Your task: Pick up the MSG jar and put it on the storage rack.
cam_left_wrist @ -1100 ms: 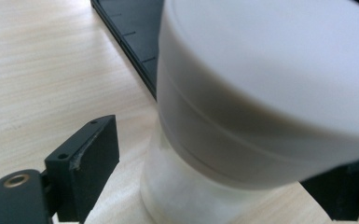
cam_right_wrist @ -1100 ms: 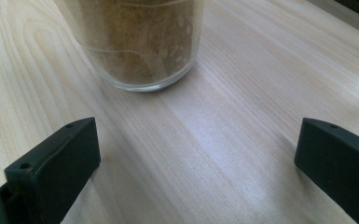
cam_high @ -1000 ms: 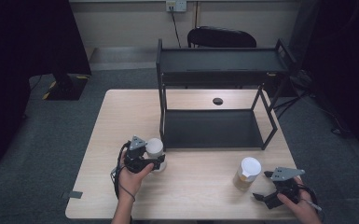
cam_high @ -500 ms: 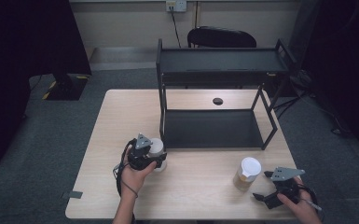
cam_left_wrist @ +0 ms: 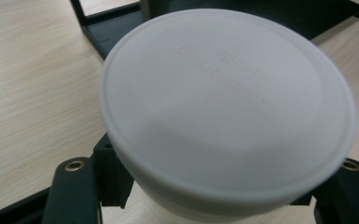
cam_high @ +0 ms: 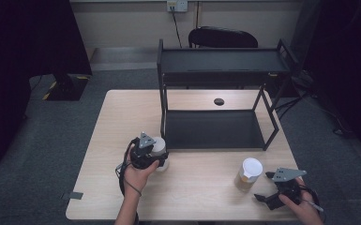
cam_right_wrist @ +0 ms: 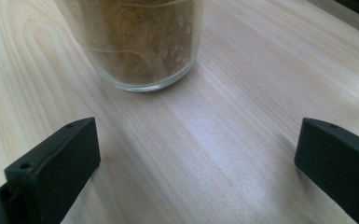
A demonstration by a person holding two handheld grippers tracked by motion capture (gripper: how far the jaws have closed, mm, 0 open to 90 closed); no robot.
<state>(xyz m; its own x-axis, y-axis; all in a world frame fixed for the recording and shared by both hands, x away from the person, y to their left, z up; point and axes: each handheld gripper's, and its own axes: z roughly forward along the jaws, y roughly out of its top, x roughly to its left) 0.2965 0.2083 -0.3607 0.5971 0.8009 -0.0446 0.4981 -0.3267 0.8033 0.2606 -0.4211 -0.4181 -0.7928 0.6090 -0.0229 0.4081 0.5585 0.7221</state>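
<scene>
A white lid (cam_left_wrist: pixel 228 105) looms just above my left gripper (cam_left_wrist: pixel 214 186), whose black jaws have just closed onto the jar (cam_left_wrist: pixel 205 207) beneath it. Ahead of the jaws sit the wooden table (cam_left_wrist: pixel 32 84) and a black rack (cam_left_wrist: pixel 107 28).

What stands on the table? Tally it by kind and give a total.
White-lidded jars: 2, one in the left gripper, one before the right gripper.
Black two-tier racks: 1.
Total: 3.

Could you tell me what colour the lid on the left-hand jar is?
White; the lid shows best in the left gripper view.
</scene>
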